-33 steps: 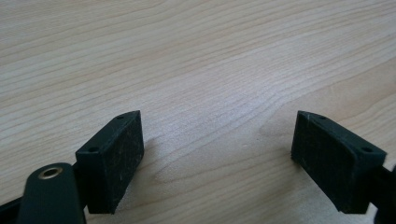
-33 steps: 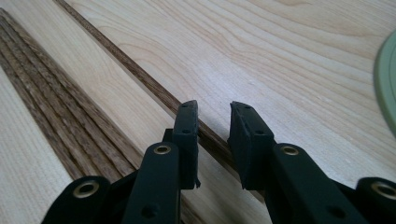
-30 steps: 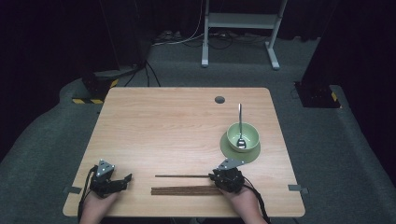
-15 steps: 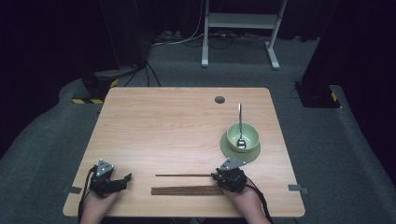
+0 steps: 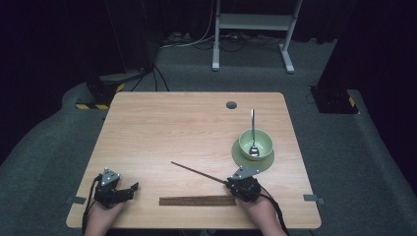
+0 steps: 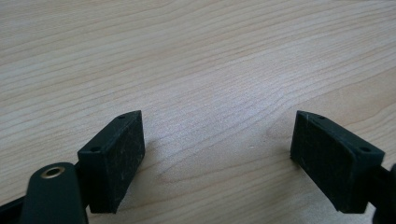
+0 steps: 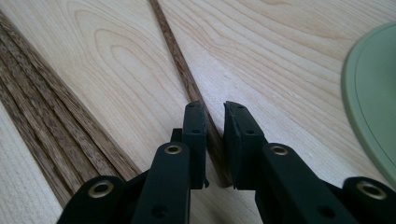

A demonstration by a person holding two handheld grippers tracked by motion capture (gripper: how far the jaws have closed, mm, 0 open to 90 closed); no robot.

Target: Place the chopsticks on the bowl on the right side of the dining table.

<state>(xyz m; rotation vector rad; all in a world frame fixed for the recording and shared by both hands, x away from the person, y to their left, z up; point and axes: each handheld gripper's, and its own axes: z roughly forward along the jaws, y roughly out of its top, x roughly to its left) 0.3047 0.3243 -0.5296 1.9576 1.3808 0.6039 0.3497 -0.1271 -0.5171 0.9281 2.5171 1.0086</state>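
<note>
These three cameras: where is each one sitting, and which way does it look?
High view: above the person's side, looking forward and down on the table; forearms and both hand-held grippers show.
Left gripper view: rides the left hand-held gripper, facing bare wood between open jaws.
Right gripper view: rides the right hand-held gripper, jaws shut on a chopstick.
Shared: chopstick and plate appear in the high and right gripper views.

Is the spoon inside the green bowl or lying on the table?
Inside. The spoon's scoop end sits in the green bowl, and its handle leans over the far rim.
</note>
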